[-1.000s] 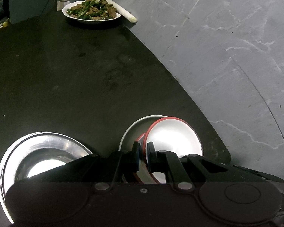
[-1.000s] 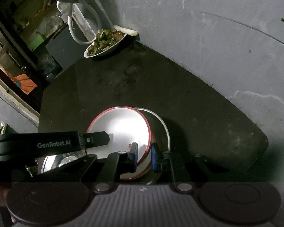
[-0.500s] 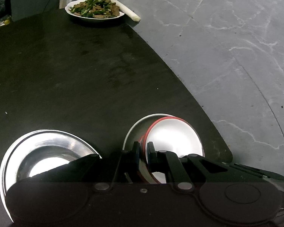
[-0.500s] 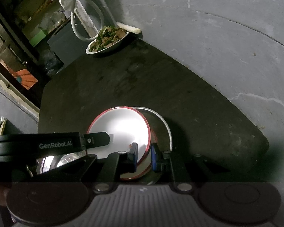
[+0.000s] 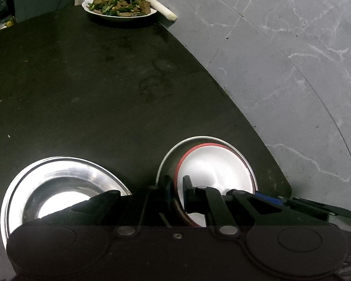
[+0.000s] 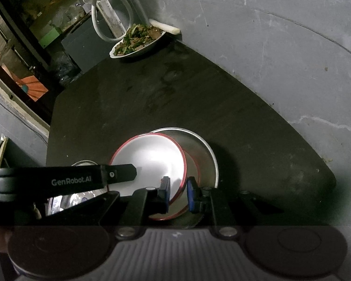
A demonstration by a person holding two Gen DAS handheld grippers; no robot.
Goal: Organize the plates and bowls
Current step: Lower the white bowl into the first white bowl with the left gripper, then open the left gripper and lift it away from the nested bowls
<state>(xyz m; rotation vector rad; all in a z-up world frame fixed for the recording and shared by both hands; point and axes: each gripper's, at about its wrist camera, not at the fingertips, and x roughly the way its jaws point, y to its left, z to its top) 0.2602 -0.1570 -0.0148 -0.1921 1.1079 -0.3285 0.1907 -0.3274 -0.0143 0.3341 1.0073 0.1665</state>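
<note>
Dark tabletop (image 5: 100,89) with a curved edge, bordered on the right by grey marbled floor (image 5: 292,58). Four pieces of tableware can be counted, plus one more, uncertain. One red-rimmed plate (image 5: 213,166) is tilted inside one larger steel bowl (image 6: 206,154), which stands near the curved table edge. A second red rim shows beneath the plate at its near side, so a further red-rimmed dish may lie under it; how many are stacked there cannot be told. One wide steel dish (image 5: 58,185) sits on the table to the left of the bowl, apart from it. One white plate of stir-fried food (image 5: 119,7) stands at the far end of the table, close to the edge, with one white stalk-like piece (image 5: 161,9) just behind it. Two hand-held grippers work on the red-rimmed plate. The left gripper (image 5: 176,192) straddles its left rim; its jaws have just been opening slightly, a thin gap shows at the pads, and whether they still press the rim cannot be told. The right gripper (image 6: 177,193) straddles the plate's right rim, a gap visible beside its right pad; its grasp likewise cannot be told. The middle of the tabletop, between the bowl and the food plate, lies bare.
</note>
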